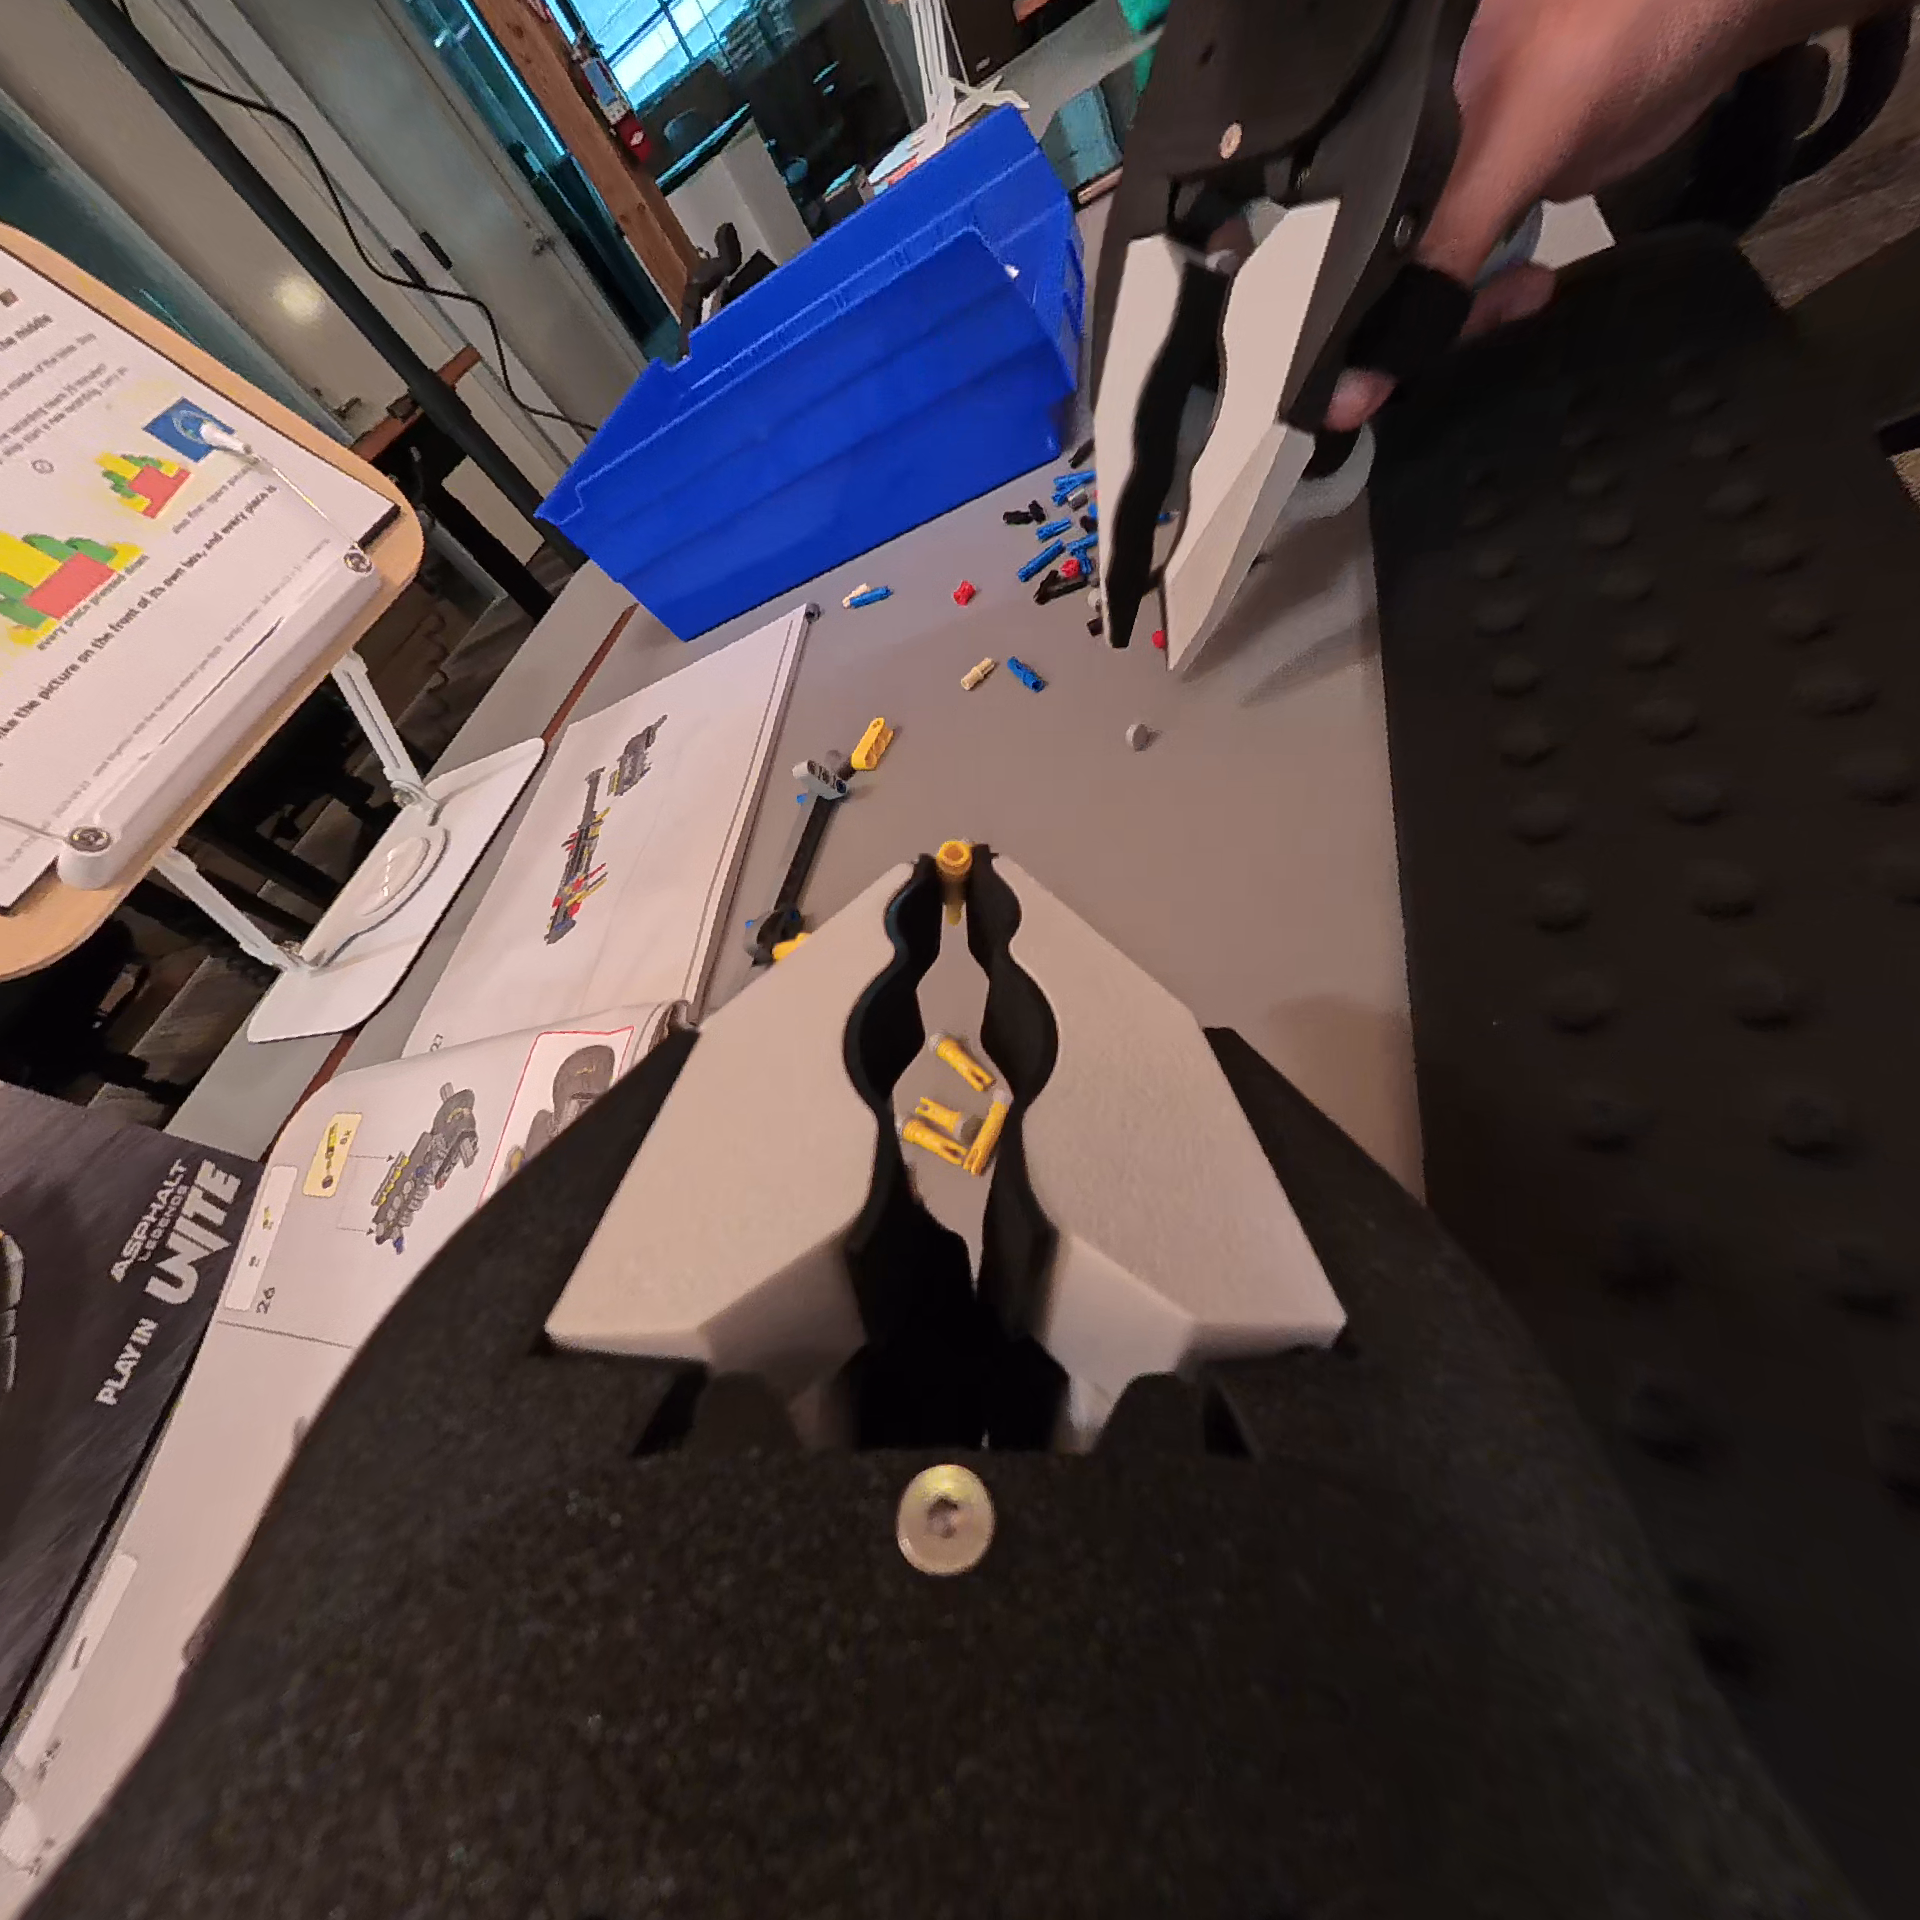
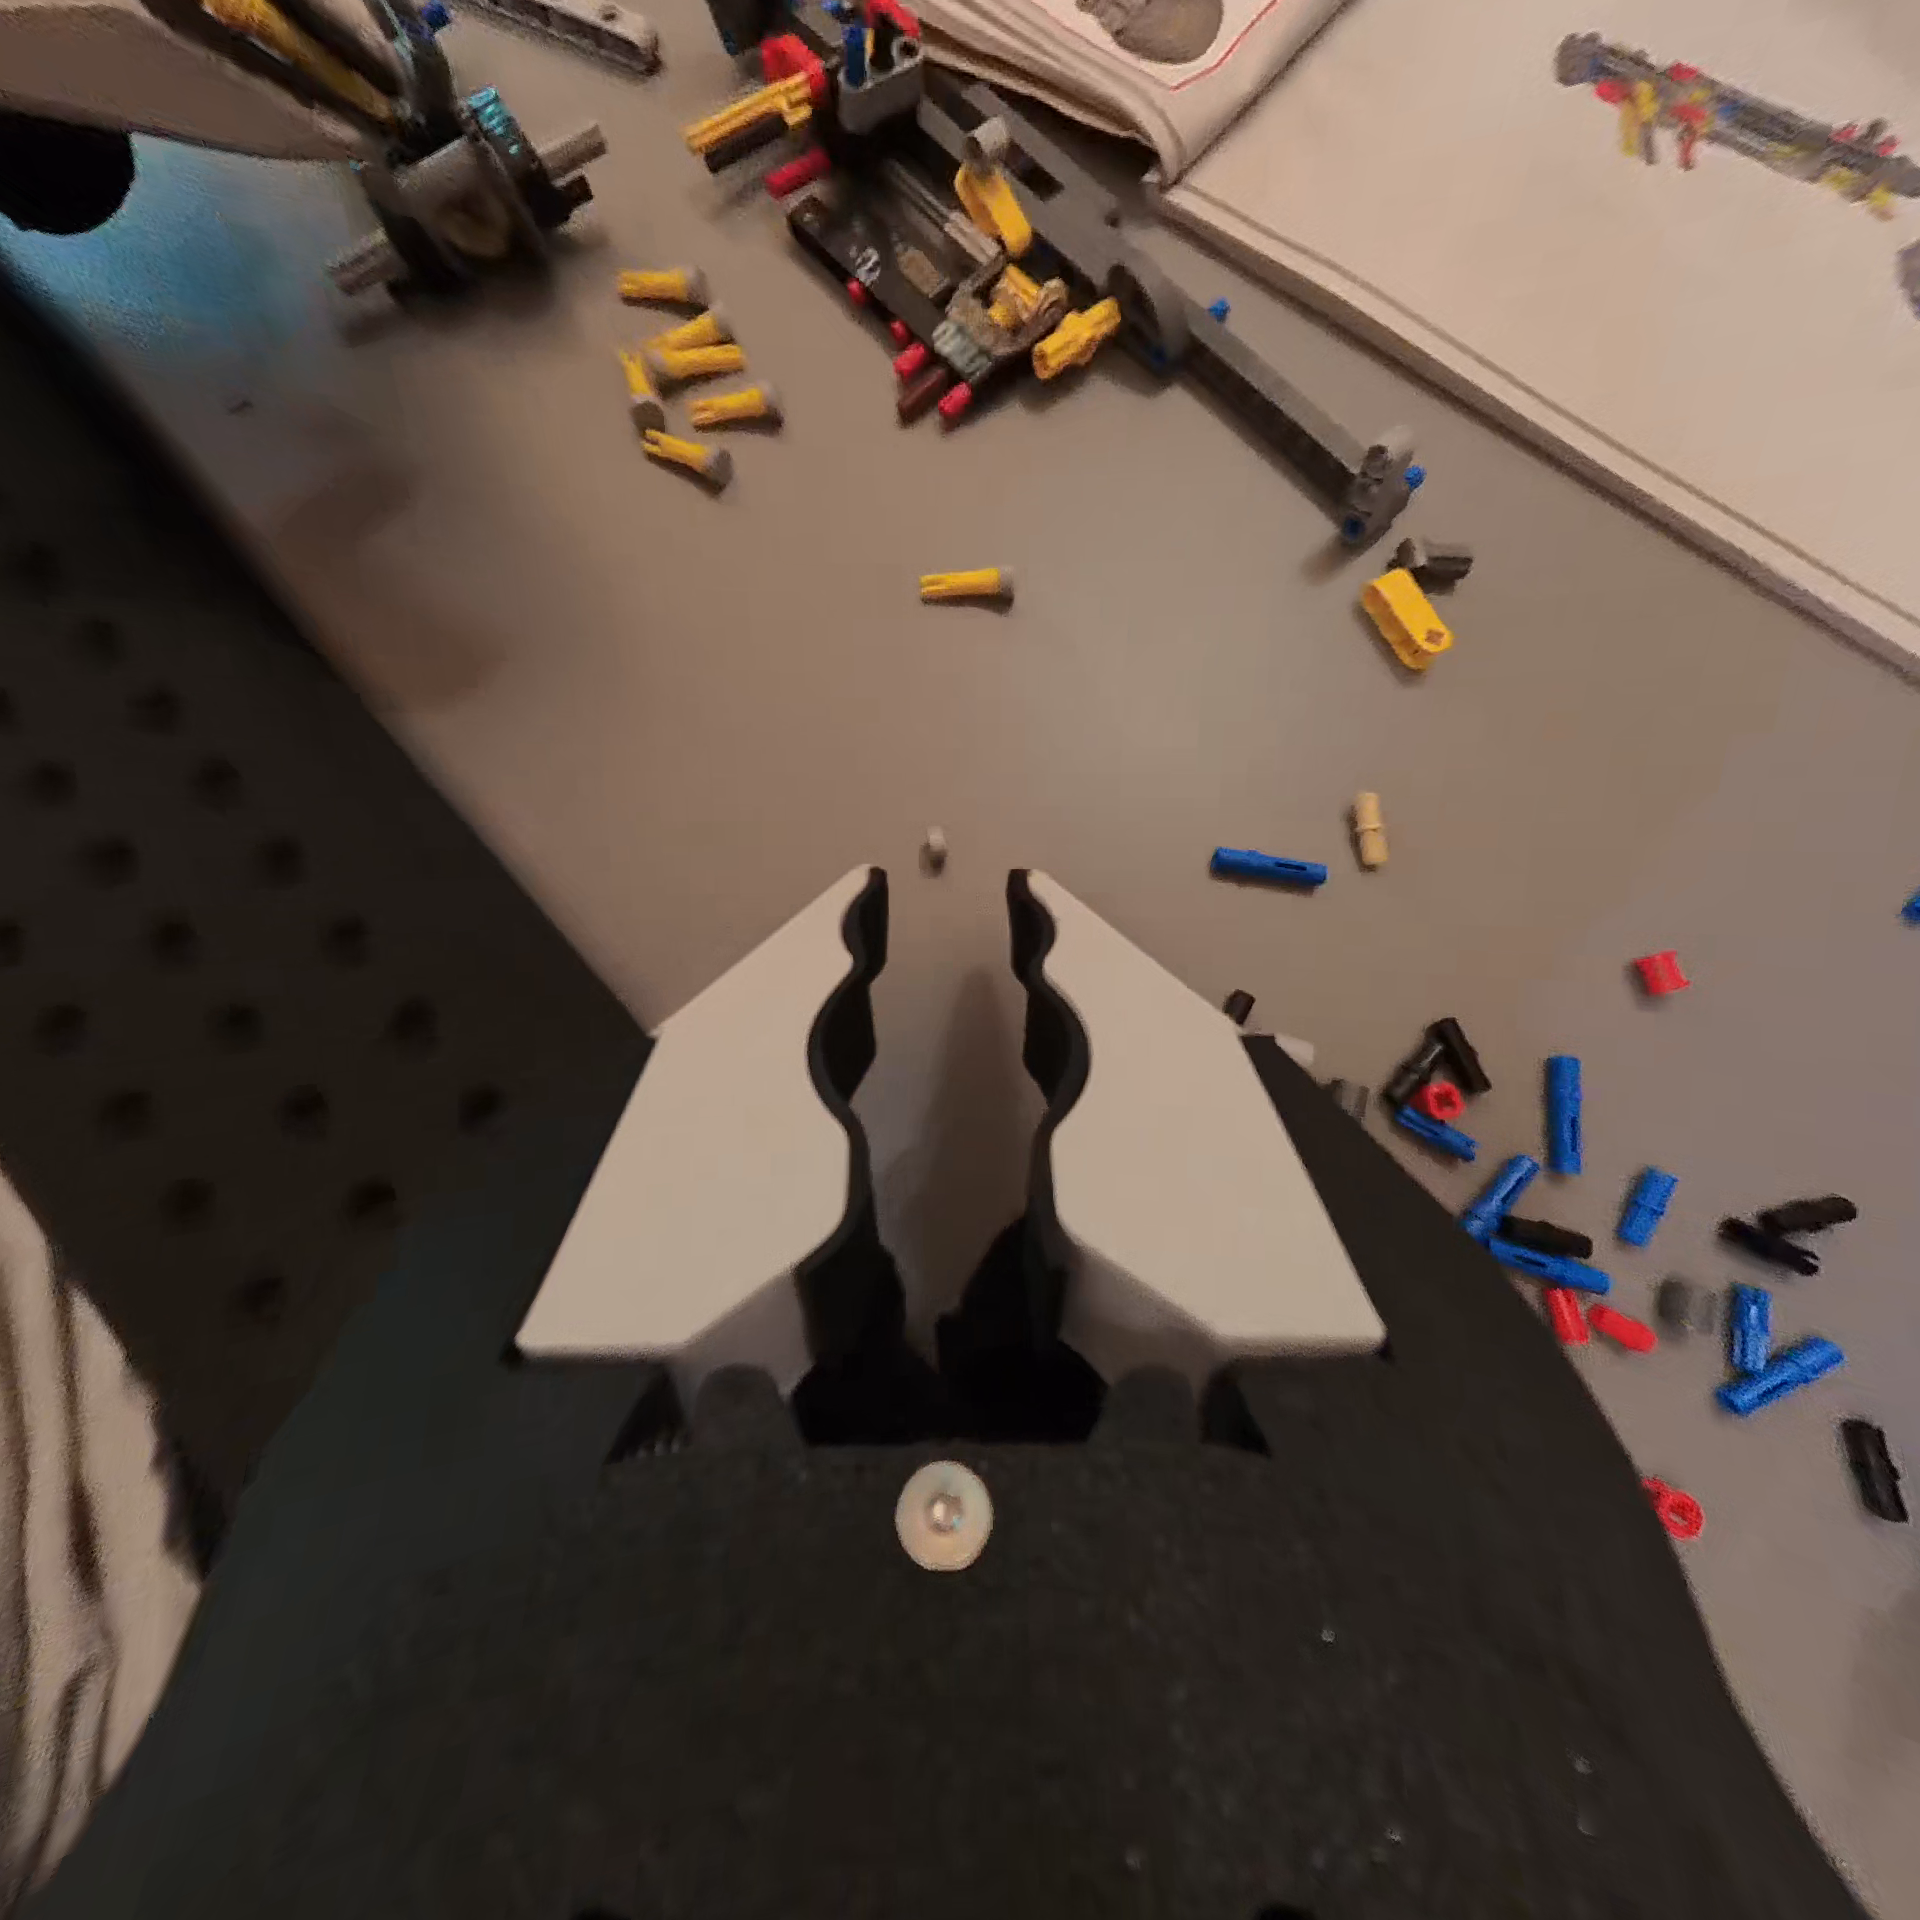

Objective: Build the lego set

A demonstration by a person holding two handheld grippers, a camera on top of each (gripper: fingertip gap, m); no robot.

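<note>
My left gripper point(image 1: 953, 878) is shut on a yellow pin point(image 1: 952, 858) that stands up between its tips, above several loose yellow pins point(image 1: 951, 1127) on the grey table. My right gripper point(image 2: 945, 883) is open and empty, low over the table, with a small grey piece point(image 2: 933, 850) lying just ahead of its tips. It also shows in the left wrist view point(image 1: 1143, 634), held by a hand. The long dark chassis build point(image 2: 1039, 260) lies beside the open instruction booklet point(image 2: 1558, 364). A grey sub-assembly with a teal gear point(image 2: 457, 197) sits at top left.
A pile of blue, black and red pins point(image 2: 1558, 1195) lies to the right of my right gripper. A single yellow pin point(image 2: 966, 585) and a yellow connector point(image 2: 1405, 618) lie ahead. A blue bin point(image 1: 831, 416) stands at the back. A black studded mat point(image 1: 1662, 935) borders the table. About 15 cm separates my left fingertips from my right.
</note>
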